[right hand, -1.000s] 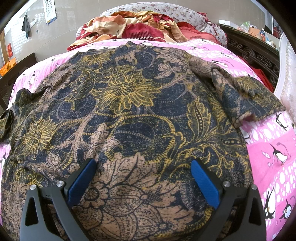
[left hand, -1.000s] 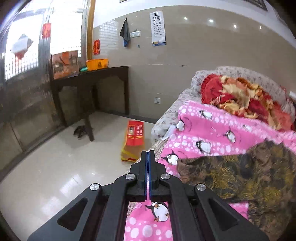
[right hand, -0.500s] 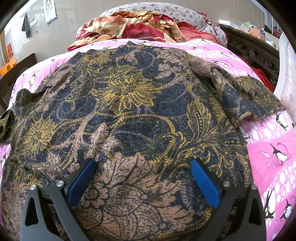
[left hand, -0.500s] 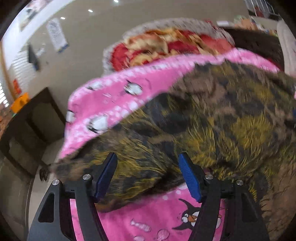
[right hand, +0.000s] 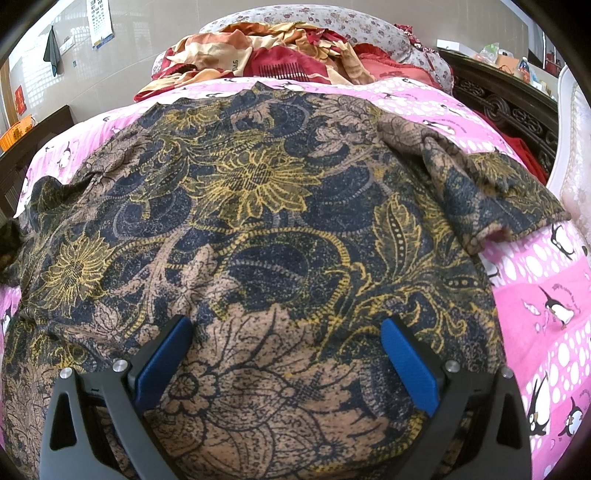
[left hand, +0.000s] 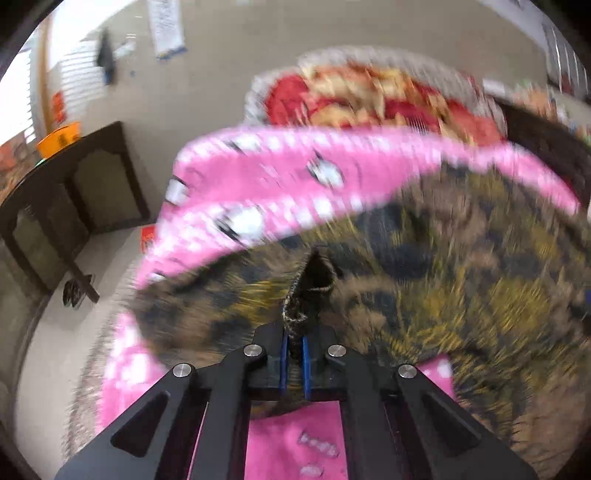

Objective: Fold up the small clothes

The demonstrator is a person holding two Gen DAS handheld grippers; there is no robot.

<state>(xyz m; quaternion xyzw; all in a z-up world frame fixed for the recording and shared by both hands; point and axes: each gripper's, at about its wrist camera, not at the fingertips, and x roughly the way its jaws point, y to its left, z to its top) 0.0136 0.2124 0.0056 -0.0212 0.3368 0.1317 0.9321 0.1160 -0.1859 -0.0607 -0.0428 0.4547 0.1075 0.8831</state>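
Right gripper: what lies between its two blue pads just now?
Only the dark floral-print shirt, spread flat on the pink penguin blanket. The right gripper stands wide open over it, pinching nothing, as the right wrist view shows.

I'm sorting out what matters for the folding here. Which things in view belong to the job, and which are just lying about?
Part of the job:
- floral shirt, spread on the pink penguin blanket
- left gripper, shut on a pinch of the shirt
- right gripper, fingers open over the shirt

Just lying about:
- red and orange bedding
- dark wooden table
- orange basket
- wall chart
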